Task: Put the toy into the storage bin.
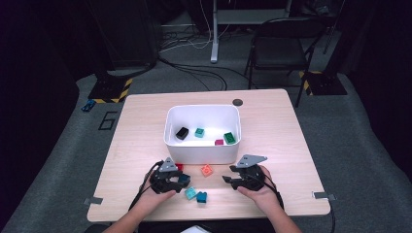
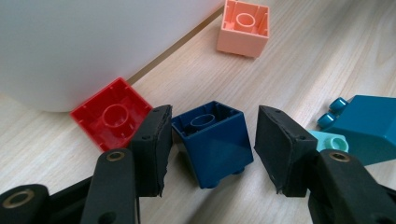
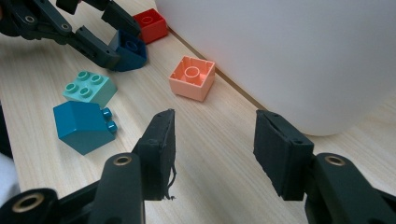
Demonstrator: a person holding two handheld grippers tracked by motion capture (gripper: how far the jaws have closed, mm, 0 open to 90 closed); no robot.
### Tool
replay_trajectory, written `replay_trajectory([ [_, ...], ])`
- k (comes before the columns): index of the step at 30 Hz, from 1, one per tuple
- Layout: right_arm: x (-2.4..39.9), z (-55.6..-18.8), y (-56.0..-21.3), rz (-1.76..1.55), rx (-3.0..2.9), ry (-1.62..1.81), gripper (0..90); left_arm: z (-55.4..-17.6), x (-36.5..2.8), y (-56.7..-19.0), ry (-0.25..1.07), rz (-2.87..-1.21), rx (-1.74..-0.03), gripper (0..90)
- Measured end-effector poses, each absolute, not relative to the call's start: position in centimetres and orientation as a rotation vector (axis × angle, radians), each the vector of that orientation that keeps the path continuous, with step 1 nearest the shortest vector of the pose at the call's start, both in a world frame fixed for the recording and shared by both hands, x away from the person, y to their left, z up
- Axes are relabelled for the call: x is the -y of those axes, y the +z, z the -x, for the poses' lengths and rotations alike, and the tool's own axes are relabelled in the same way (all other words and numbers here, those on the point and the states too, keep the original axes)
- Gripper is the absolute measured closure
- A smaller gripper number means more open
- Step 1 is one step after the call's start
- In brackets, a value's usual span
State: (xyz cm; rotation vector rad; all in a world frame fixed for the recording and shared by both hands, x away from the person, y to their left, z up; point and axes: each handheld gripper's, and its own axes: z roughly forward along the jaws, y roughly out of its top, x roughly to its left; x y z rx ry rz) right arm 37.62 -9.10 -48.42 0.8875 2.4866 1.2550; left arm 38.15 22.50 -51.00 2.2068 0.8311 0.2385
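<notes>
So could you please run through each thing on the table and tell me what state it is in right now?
Left gripper: open, jaws around the dark blue brick.
Dark blue brick: tilted, hollow side up, not yet clamped.
Right gripper: open, nothing between the jaws.
Red brick: upside down, beside the white bin.
Salmon brick: upside down.
Mint brick: studs up.
Teal brick: on its side.
White bin: open, holding bricks.

Overhead camera faces forward; both close fingers-cameras share the white bin [image 1: 203, 145].
</notes>
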Motion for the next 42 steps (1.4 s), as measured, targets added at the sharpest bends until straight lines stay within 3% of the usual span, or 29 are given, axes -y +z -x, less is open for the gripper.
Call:
replay_trajectory([
  [6,9.1,-37.6,-48.5,-0.886,-2.49,1.249,48.2,-38.2,-22.1,-51.2,0.241,-2.25,-0.808,56.9],
  [9,9.1,-37.7,-48.5,-0.882,-2.491,1.249,48.2,-38.1,-22.1,-51.2,0.25,-2.244,-0.807,57.9],
  [42,9.0,-37.4,-48.5,-0.882,-2.504,1.267,47.5,-37.4,-22.6,-42.8,0.191,-2.184,-0.687,58.7],
])
